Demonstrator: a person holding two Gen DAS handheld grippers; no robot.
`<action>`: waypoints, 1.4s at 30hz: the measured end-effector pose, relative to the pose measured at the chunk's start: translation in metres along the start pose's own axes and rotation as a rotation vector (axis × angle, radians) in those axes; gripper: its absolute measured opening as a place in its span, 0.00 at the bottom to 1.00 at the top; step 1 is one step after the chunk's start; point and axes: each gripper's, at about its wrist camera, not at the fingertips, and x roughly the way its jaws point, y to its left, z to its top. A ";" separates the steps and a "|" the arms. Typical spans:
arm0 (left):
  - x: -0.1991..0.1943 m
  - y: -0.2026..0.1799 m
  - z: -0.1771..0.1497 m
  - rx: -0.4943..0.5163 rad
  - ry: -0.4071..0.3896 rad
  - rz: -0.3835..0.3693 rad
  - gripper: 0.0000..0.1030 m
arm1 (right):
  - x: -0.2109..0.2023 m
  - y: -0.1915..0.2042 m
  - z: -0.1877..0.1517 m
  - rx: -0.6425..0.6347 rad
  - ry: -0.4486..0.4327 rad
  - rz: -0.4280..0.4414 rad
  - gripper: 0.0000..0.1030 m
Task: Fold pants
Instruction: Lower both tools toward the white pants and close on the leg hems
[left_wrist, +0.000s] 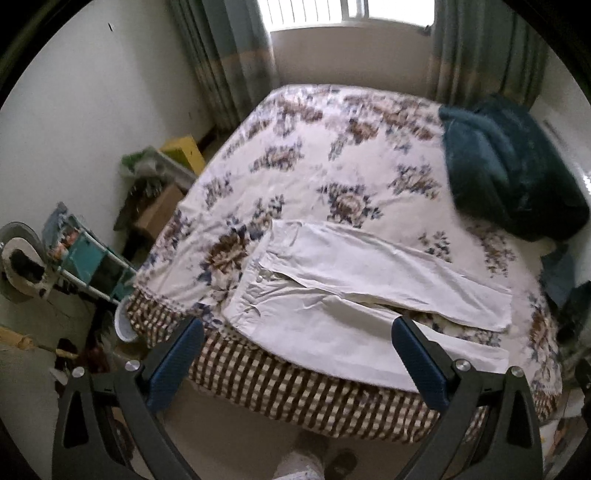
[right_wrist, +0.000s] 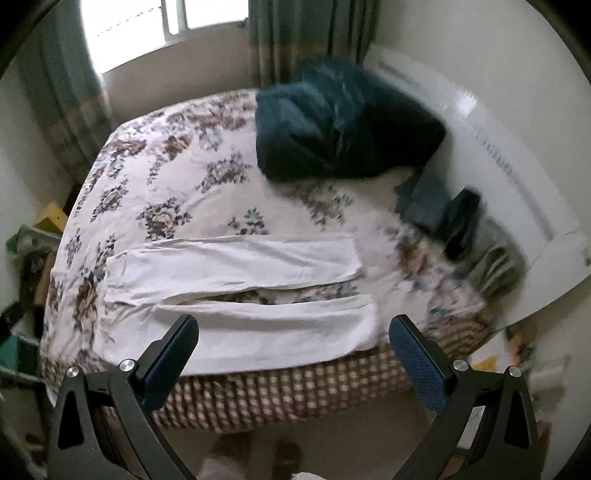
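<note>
White pants (left_wrist: 354, 291) lie flat on the near edge of a bed with a floral cover (left_wrist: 332, 147), waist to the left and both legs spread apart toward the right. They also show in the right wrist view (right_wrist: 236, 295). My left gripper (left_wrist: 297, 332) is open and empty, held above the bed's near edge in front of the waist and near leg. My right gripper (right_wrist: 293, 328) is open and empty, held above the near leg's cuff end. Neither touches the fabric.
A dark teal blanket (right_wrist: 332, 122) is heaped at the bed's far right, with folded dark clothes (right_wrist: 439, 214) beside the white headboard (right_wrist: 517, 177). A checked bed skirt (left_wrist: 295, 387) hangs below. Boxes and clutter (left_wrist: 155, 192) fill the floor at left. Curtains and a window stand behind.
</note>
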 end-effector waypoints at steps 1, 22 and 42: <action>0.023 -0.004 0.012 0.002 0.027 -0.004 1.00 | 0.030 0.004 0.015 0.020 0.027 -0.008 1.00; 0.454 -0.114 0.139 0.007 0.509 -0.029 1.00 | 0.572 0.027 0.105 0.438 0.541 0.031 1.00; 0.582 -0.124 0.148 -0.253 0.702 0.015 0.85 | 0.745 -0.016 0.106 0.727 0.722 -0.102 0.97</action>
